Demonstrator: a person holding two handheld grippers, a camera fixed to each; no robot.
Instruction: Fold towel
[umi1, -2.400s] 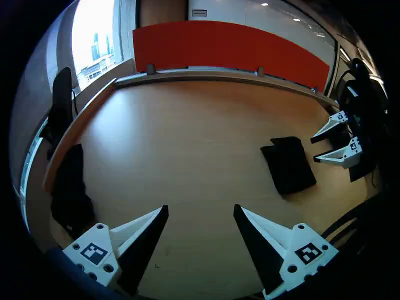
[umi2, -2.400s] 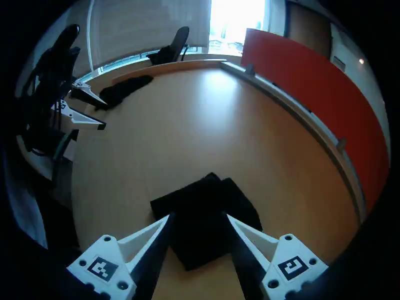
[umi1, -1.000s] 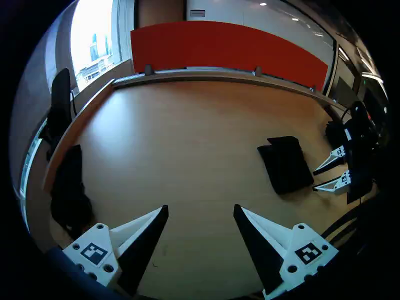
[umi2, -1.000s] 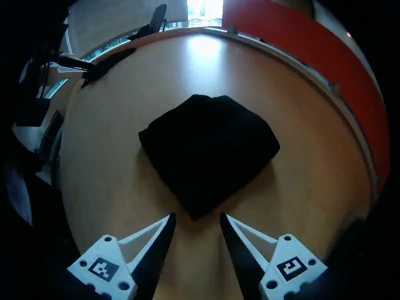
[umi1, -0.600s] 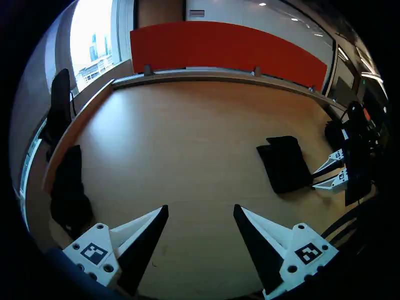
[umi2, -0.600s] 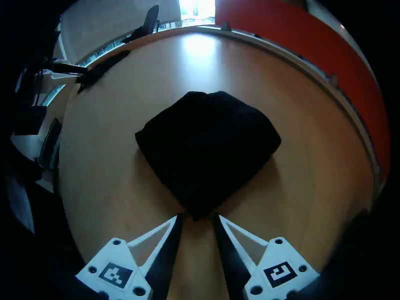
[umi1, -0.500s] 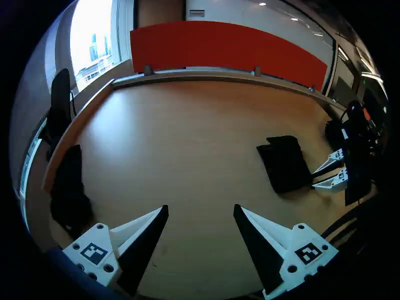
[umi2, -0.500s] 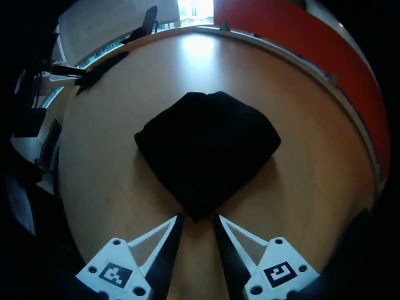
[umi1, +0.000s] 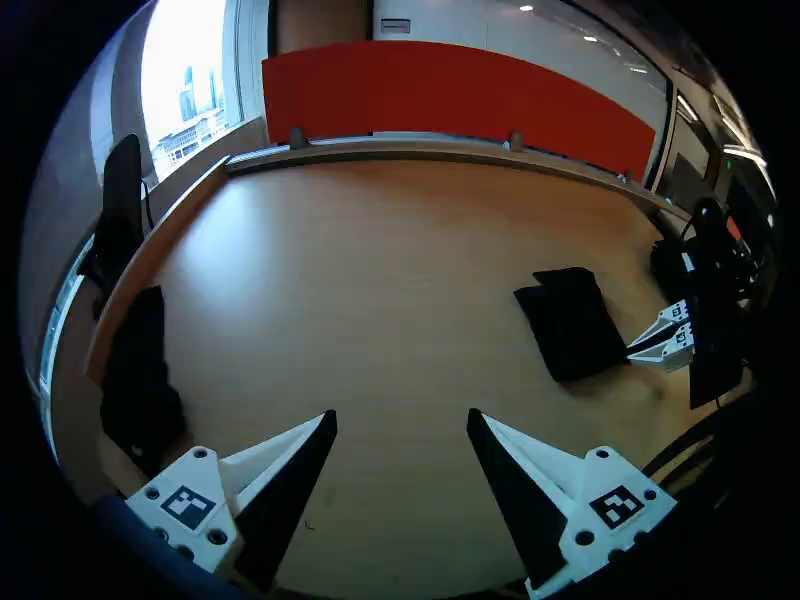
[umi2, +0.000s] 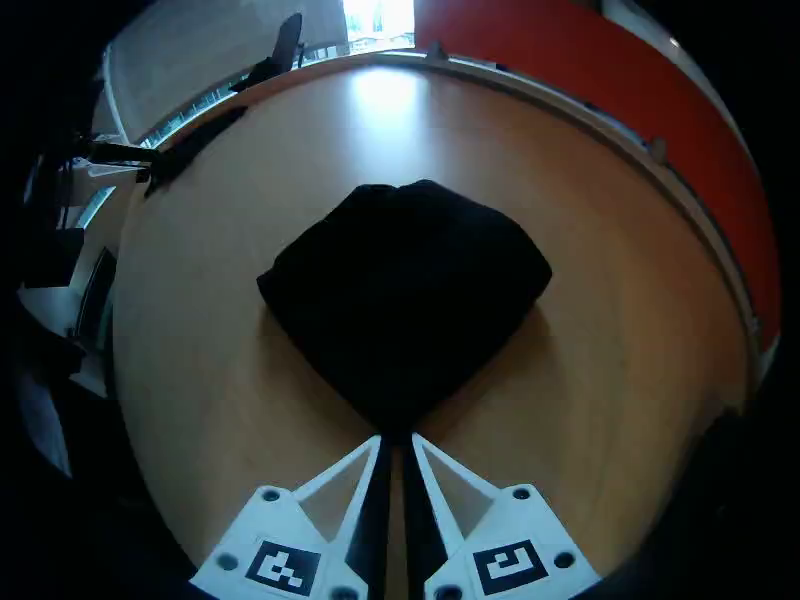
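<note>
Two grippers: my right gripper pinches one corner of the towel, my left gripper hangs open above the desk.

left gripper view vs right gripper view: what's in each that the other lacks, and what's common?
Left gripper view: left gripper up close, open over the wooden table; ceiling lights. Right gripper view: right gripper up close, fingers closed on the near corner of the black folded towel. Shared: towel, table, red partition panel, crumpled black cloth, black office chair.
</note>
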